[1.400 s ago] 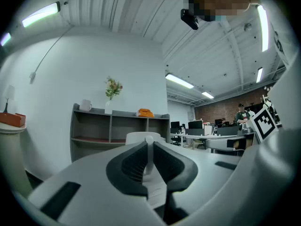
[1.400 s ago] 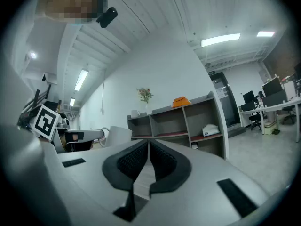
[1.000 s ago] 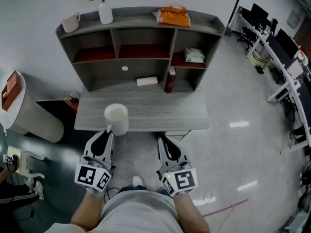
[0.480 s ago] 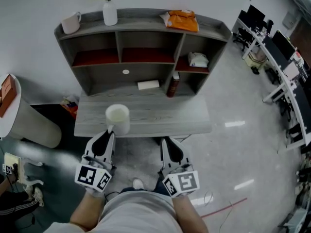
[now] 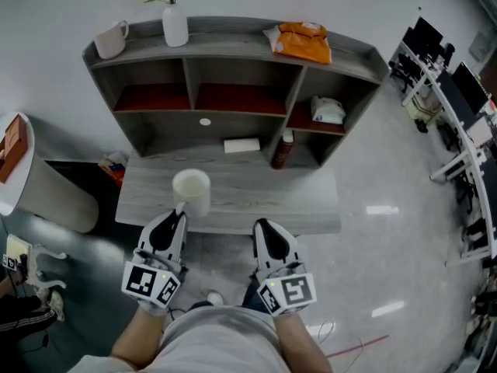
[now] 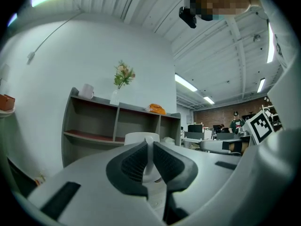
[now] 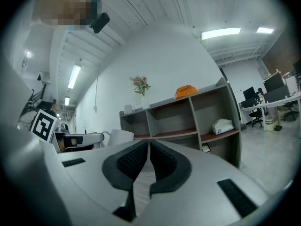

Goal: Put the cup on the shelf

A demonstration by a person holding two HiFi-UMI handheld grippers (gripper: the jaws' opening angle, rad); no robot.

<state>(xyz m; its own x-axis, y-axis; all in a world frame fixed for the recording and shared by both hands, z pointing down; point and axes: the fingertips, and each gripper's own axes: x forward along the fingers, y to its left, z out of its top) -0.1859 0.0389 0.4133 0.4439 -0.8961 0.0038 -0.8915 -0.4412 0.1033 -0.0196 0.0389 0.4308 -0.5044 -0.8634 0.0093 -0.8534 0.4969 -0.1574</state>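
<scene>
A white cup [image 5: 191,191] hangs over the front edge of the grey desk [image 5: 264,193]. My left gripper [image 5: 178,210] is shut on its handle. In the left gripper view the jaws pinch the thin white handle, and the cup body [image 6: 141,138] rises just behind them. The grey shelf unit [image 5: 233,49] stands at the back of the desk with open compartments. My right gripper [image 5: 262,225] is shut with nothing in it, level with the left one at the desk's front edge. The cup [image 7: 120,137] also shows at the left of the right gripper view.
On the shelf top stand a white mug [image 5: 111,39], a flower vase [image 5: 174,23] and an orange bag [image 5: 303,40]. A white box [image 5: 241,144] and a dark bottle [image 5: 283,149] sit at the back of the desk. A round white table [image 5: 35,181] stands at the left.
The shelf and desk have shifted slightly down and right in the head view. Both grippers keep their places, and the left one still holds the cup.
</scene>
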